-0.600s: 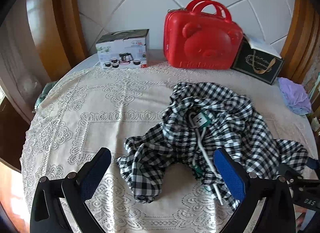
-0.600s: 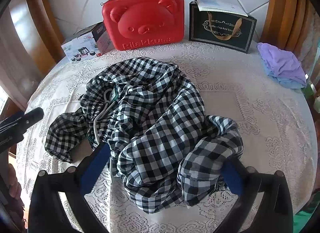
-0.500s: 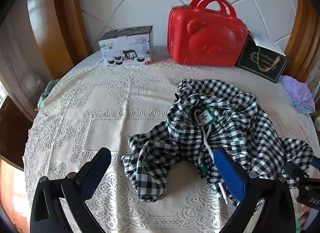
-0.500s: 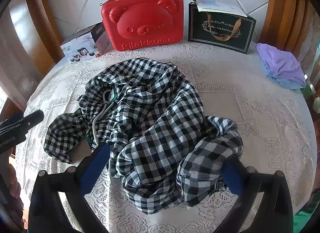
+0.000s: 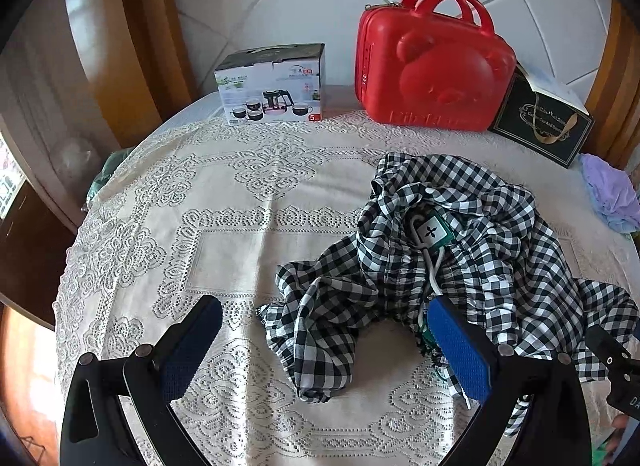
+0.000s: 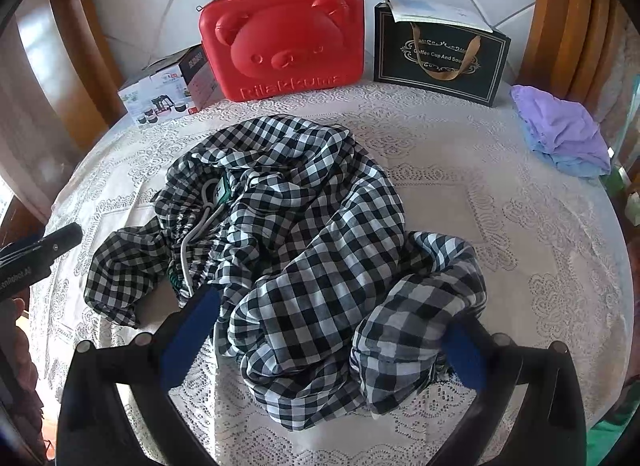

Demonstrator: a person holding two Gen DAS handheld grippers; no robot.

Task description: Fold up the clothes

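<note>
A crumpled black-and-white checked garment with a white drawstring and a green label lies on the lace-covered round table. It also fills the middle of the right wrist view. My left gripper is open and empty, its jaws on either side of the garment's near left corner, above it. My right gripper is open and empty, its jaws spread around the garment's near bunched edge; cloth overlaps the right fingertip.
At the table's back stand a red bear-faced case, a tea-set box and a black gift bag. A folded purple cloth lies at the right edge. Wooden chair backs ring the table.
The left gripper has shifted left and slightly back, so the garment sits further right in its view. The right gripper has barely moved. The garment lies as before.
</note>
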